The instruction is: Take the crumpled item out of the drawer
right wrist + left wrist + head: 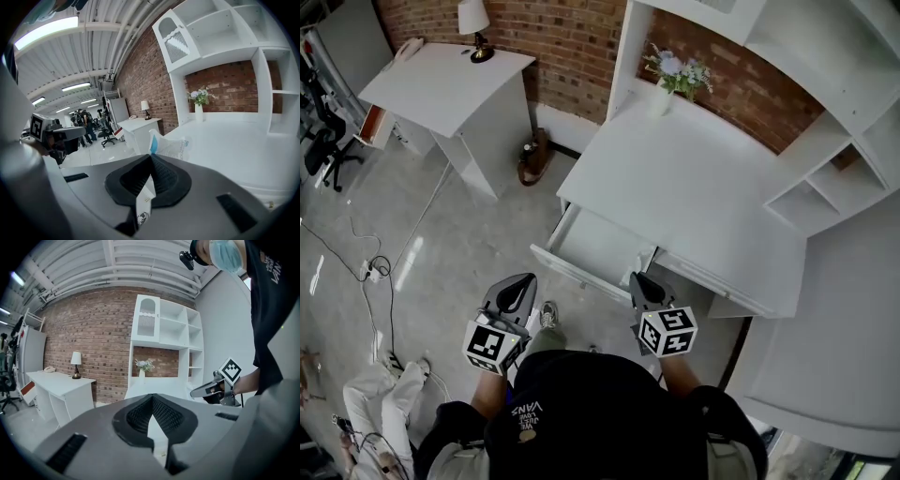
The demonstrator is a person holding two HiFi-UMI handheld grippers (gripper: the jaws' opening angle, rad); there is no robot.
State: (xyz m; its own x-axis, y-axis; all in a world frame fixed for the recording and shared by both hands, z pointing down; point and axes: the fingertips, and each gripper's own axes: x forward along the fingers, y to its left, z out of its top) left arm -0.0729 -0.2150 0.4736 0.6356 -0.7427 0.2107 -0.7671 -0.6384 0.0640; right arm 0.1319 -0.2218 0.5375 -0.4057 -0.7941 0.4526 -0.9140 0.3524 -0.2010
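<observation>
A crumpled white plastic bag with blue print [169, 146] sticks out beyond my right gripper [151, 160], which is shut on it; a strip of it shows between the pads. In the head view that right gripper [638, 280] hovers at the front right corner of the open white drawer [578, 270], and the bag is hidden behind it. My left gripper [523, 282] hangs just left of the drawer front, away from it. Its jaws [152, 401] are shut with nothing in them. The right gripper [216, 387] also shows at the right of the left gripper view.
The drawer belongs to a white desk [694, 187] with a flower vase [673, 77] at its back and white shelves [825, 178] to the right. A second white desk [441, 84] with a lamp [474, 28] stands far left. Cables [375, 272] lie on the floor.
</observation>
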